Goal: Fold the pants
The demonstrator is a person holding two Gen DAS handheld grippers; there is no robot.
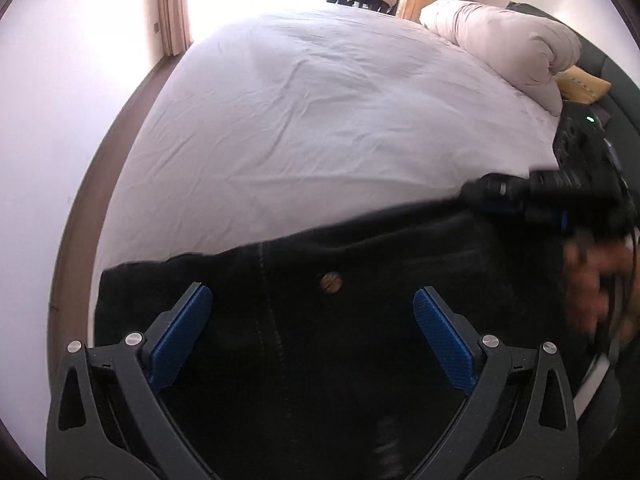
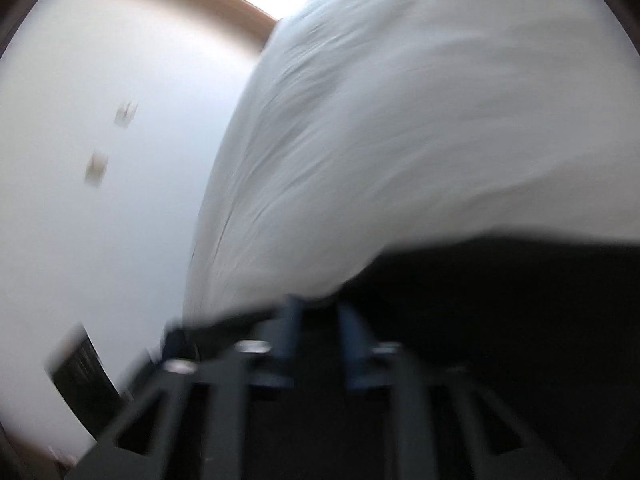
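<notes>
Between the spread blue pads of the left claw [image 1: 312, 300] lies only dark cloth well below them, so this claw is released and grips nothing; it hangs over the near edge of the bed, tilted downward. Off to its right side, in the left wrist view, the right claw [image 1: 476, 192] reaches in low along the far hem of the pants [image 1: 360, 340], with a blurred hand [image 1: 596, 280] behind it. From the right wrist view the right claw [image 2: 320, 312] is smeared by motion, but its two blue fingers stand close together and it reads as clenched; whether a fold of fabric is pinched between them cannot be told from the blur, though the tips sit right at the edge of the black cloth. The step in hand looks like an early one: getting hold of the garment's far edge so that it can be drawn over. The next move probably calls for the left claw to come down and pinch the near part of the same edge, so both ends lift together and the fold lands straight. The pants are black, heavy like denim, spread flat across the near part of the bed [image 1: 320, 120], with a stitched seam [image 1: 268, 280] running down them and a copper button [image 1: 331, 282] showing near the middle. A rolled duvet [image 1: 512, 48] sits well apart at the far corner.
</notes>
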